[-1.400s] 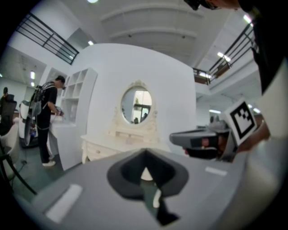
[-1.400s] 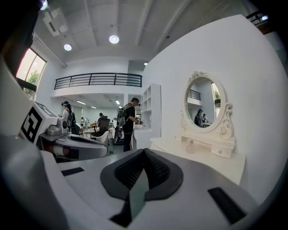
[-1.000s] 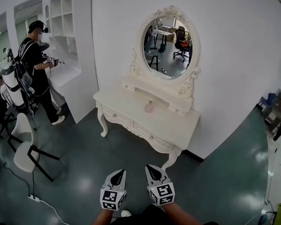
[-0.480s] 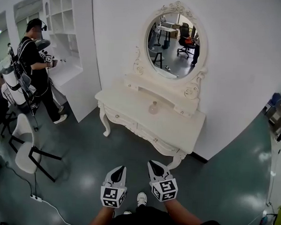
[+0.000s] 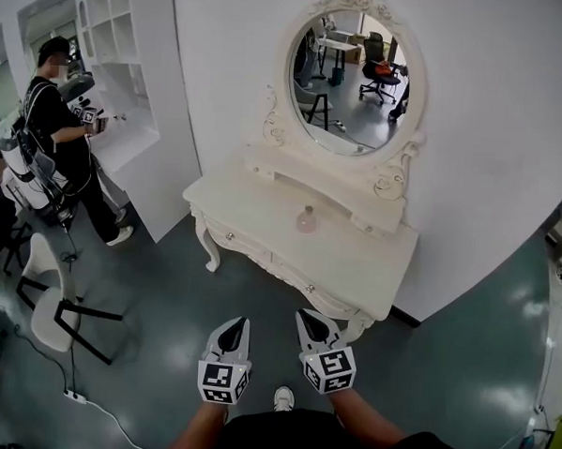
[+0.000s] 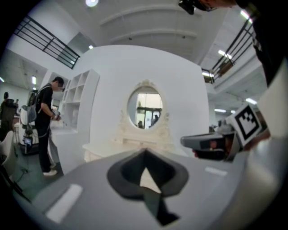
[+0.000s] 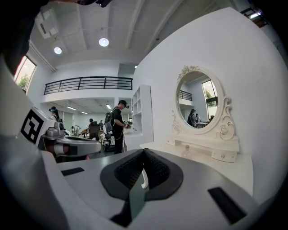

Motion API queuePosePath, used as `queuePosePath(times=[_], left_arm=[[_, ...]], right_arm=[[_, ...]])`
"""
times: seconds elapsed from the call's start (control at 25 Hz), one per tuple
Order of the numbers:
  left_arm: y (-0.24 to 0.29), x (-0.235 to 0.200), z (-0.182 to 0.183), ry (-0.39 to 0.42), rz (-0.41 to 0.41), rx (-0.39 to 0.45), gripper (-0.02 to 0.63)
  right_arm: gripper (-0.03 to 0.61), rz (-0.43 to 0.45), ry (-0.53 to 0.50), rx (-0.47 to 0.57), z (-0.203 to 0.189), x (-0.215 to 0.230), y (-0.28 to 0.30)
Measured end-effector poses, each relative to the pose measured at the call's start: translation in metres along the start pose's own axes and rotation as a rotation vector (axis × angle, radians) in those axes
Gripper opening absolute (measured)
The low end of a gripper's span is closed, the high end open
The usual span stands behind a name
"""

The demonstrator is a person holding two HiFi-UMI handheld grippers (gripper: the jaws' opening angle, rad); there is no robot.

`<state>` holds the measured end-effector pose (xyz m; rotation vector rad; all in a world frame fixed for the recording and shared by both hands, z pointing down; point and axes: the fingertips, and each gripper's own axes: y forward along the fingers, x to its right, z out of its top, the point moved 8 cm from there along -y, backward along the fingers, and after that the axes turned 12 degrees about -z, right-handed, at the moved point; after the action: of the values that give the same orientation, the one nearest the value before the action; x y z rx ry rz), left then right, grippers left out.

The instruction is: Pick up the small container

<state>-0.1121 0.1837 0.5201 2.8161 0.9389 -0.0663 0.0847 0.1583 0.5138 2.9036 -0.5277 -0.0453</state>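
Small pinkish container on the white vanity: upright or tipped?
Upright: the small pinkish container stands on its base on the white vanity table, neck up.

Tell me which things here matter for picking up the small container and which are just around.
For the job:
- small container
- dressing table it stands on
- left gripper and right gripper, jaws shut, nothing held

Just around:
- mirror
- chair
- shelves
- person by the shelves

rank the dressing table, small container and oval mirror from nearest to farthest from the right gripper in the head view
1. dressing table, straight ahead of the right gripper
2. small container, mid-tabletop near the back
3. oval mirror, behind it at the wall
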Motion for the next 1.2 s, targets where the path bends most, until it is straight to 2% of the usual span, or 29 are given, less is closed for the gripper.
queuePosePath(times=[0.32, 0.72, 0.96, 1.2], left_arm=[[0.037, -0.004, 0.006, 0.027, 0.019, -0.047, 0.008], [0.057, -0.026, 0.009, 0.017, 0.046, -0.077, 0.008], [0.079, -0.058, 0.009, 0.007, 0.026, -0.063, 0.006], [0.102, -0.108, 0.017, 0.010, -0.031, -0.061, 0.008]], right_arm=[[0.006, 0.042, 0.023, -0.013, -0.005, 0.026, 0.034], [0.006, 0.078, 0.040, -0.029, -0.006, 0.032, 0.069], [0.006, 0.058, 0.026, -0.029, -0.002, 0.030, 0.104], [0.006, 0.027, 0.008, -0.028, 0.013, 0.013, 0.151]])
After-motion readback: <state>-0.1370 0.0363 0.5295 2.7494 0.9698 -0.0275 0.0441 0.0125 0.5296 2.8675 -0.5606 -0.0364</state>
